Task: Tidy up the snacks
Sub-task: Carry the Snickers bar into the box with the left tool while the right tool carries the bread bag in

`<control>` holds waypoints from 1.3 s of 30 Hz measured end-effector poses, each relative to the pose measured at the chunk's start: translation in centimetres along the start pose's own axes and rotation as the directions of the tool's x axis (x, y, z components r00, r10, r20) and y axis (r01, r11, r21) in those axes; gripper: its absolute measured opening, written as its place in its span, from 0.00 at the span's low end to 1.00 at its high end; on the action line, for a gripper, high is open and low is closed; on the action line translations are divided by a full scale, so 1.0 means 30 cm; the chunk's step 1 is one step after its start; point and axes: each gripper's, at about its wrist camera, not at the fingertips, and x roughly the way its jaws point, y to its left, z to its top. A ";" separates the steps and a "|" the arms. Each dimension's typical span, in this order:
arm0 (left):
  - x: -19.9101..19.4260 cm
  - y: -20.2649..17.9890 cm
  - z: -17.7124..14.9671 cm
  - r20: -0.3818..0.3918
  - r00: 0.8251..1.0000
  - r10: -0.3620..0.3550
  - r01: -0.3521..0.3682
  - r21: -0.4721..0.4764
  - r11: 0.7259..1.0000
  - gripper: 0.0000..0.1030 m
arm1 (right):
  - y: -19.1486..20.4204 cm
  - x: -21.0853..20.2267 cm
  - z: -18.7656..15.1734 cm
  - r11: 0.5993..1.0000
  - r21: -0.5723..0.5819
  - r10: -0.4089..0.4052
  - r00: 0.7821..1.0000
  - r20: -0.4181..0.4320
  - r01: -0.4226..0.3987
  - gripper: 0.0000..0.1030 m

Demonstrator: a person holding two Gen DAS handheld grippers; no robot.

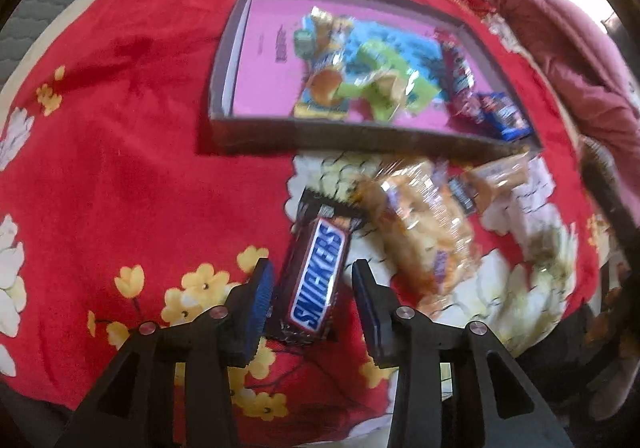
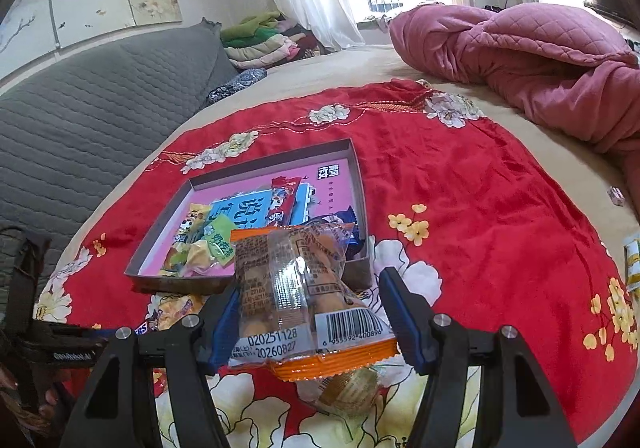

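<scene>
L gripper [image 1: 312,288] points down at the Snickers [image 1: 316,276] lying on the red cloth [image 1: 140,167]. The bar sits between the jaws, but there's a gap on the right pad side and the left pad is at most brushing the wrapper, so I read it as open, not gripping.

R gripper [image 2: 308,312] is clamped on a clear cake pack [image 2: 304,288] w/ orange ends, held up off the cloth w/ the barcode facing the cam. Both pads press its sides.

Step in hand, as I judge it: snacks go one by one into the box [image 2: 356,183], which is already part filled. The R pack looks ready to go in; the Snickers still waits on the cloth.

Next: R needs to carry fwd over the near box wall and let go over bare pink floor, prob. the left half, since the right half is crowded. L needs to close square across the bar's width before lifting.

Around: another cake pack [image 1: 424,232] lies just beside the Snickers on its right, touching or nearly so, and could get caught by the R-side jaw. Further back in the box are chip bags [image 1: 352,83] and small wrapped sweets. Beyond that, a pink quilt [image 2: 520,47] lies on the bed, well apart. The near box wall is the only real obstacle.
</scene>
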 end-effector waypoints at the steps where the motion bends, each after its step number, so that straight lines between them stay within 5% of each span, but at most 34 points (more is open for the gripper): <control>1: 0.008 0.003 -0.003 -0.003 1.000 0.004 -0.004 0.001 1.000 0.41 | 0.002 0.003 0.001 1.000 -0.001 0.002 1.000 -0.001 -0.002 0.63; 6: 0.017 -0.005 -0.001 0.010 1.000 0.013 -0.013 0.026 1.000 0.40 | 0.026 0.014 0.006 1.000 -0.014 0.010 1.000 -0.002 -0.010 0.63; 10: 0.020 -0.010 -0.003 0.023 1.000 0.015 -0.016 0.041 0.999 0.30 | 0.047 0.027 0.013 1.000 -0.016 0.024 1.000 -0.006 -0.024 0.63; 24: -0.086 0.007 0.074 0.116 0.992 -0.047 0.045 0.013 0.999 0.29 | 0.111 0.086 0.044 0.997 0.007 0.075 0.997 -0.013 -0.075 0.63; 39: -0.092 0.043 0.218 0.186 0.982 -0.038 0.046 -0.037 0.998 0.29 | 0.180 0.176 0.078 0.998 -0.048 0.036 0.999 -0.016 -0.037 0.63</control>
